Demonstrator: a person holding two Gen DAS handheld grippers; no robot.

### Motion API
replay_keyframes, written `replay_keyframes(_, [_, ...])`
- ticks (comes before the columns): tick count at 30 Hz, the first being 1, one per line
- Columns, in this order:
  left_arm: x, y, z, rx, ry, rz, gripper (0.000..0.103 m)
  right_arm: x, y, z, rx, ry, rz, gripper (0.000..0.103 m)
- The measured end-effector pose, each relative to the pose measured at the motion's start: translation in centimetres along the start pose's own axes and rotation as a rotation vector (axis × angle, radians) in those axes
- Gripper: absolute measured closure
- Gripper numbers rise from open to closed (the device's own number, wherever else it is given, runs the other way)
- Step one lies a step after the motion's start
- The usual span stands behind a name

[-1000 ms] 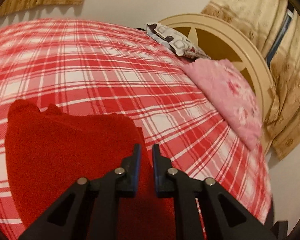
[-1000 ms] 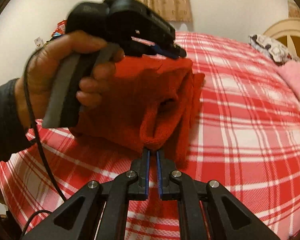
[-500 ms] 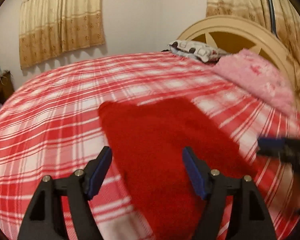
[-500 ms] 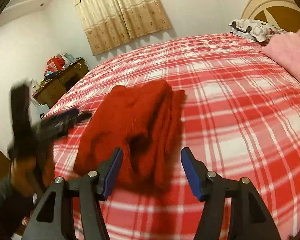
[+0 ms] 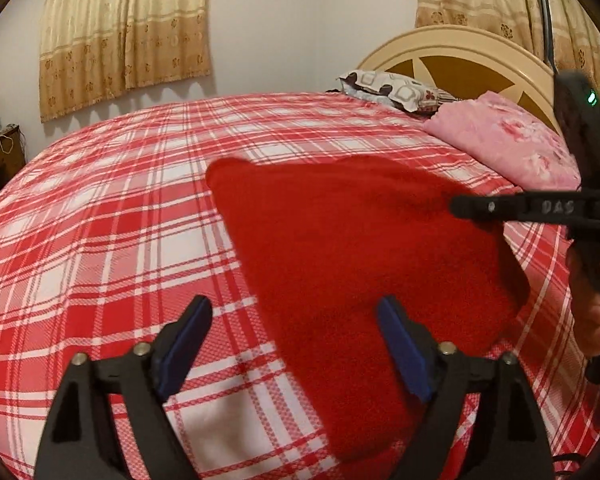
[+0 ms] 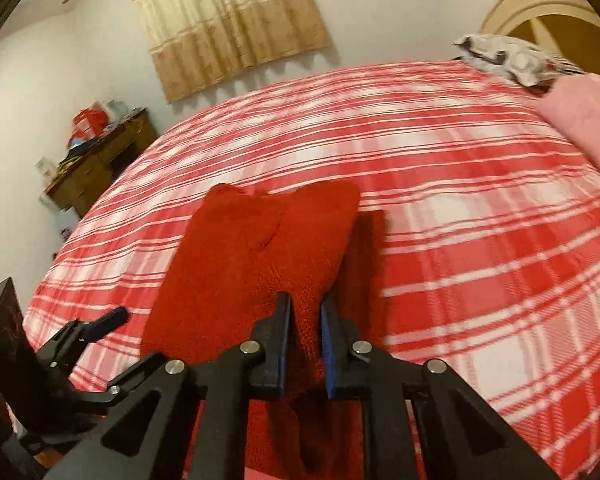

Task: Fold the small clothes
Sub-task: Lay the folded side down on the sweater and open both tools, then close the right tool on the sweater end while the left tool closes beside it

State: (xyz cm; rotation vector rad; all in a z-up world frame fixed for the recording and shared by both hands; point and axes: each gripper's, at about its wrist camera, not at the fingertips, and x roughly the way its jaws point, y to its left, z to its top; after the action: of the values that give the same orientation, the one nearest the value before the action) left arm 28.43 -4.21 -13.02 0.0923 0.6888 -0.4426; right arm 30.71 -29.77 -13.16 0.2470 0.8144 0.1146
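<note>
right gripper [image 6: 306,316] closing, pinching a fold of the red knit [image 6: 260,256] on the bed [image 6: 480,240]; left gripper [image 5: 296,336] spreading wide, empty.

Fuzzy red knit garment [image 5: 356,248] on smooth woven plaid bedspread [image 5: 100,248] — matt black plastic gripper [image 6: 305,320] frames.

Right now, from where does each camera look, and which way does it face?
Left wrist: sits on the left gripper, jaws opening, nothing between; looks down at the red garment on the bed; the right gripper and a hand show.
Right wrist: sits on the right gripper, jaws closing around garment; the left gripper shows.
Shared: garment, bed, pillow, curtain.
</note>
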Motion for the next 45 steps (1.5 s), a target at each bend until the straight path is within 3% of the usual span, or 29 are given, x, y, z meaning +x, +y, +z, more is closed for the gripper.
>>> replay_keyframes(3, [0.5, -0.7, -0.3, 0.025, 0.030, -0.011, 0.012, 1.4, -1.9, -0.7, 0.041, 0.034, -0.021, 0.090])
replay_keyframes(8, [1.2, -0.8, -0.5, 0.022, 0.073, -0.008, 0.005, 1.1, -0.9, 0.2, -0.004, 0.015, -0.031, 0.087])
replay_keyframes(12, [1.5, -1.4, -0.7, 0.043, 0.089, 0.005, 0.005, -0.8, 1.0, 1.3, -0.083, -0.096, -0.116, 0.081])
replay_keyframes(14, [1.6, -1.7, -0.8, 0.056, 0.093, 0.014, 0.005, -1.0, 2.3, 2.5, -0.129, -0.117, -0.104, 0.081])
replay_keyframes(19, [1.6, -1.7, -0.9, 0.057, 0.101, 0.017, 0.002, 1.8, 4.9, 4.4, -0.209, -0.034, 0.027, 0.079])
replay_keyframes(24, [1.8, -1.4, -1.0, 0.038, 0.115, 0.004, 0.000, 6.1, 4.5, 4.8, -0.237, 0.085, -0.062, 0.077])
replay_keyframes(27, [1.9, -1.5, -0.9, 0.041, 0.121, 0.003, 0.000, 6.8, 2.7, 4.7, -0.188, 0.119, -0.036, 0.077])
replay_keyframes(33, [2.0, -1.7, -1.0, 0.048, 0.128, 0.002, 0.000, 6.9, 0.2, 4.3, -0.088, 0.125, 0.027, 0.079])
replay_keyframes(41, [1.6, -1.5, -0.9, 0.035, 0.125, -0.013, 0.000, 5.8, 0.0, 3.5, -0.098, 0.089, -0.002, 0.079])
replay_keyframes(45, [-0.1, -0.2, 0.1, -0.052, 0.034, -0.059, 0.000, 4.6, 0.4, 4.4, -0.145, 0.052, -0.059, 0.079])
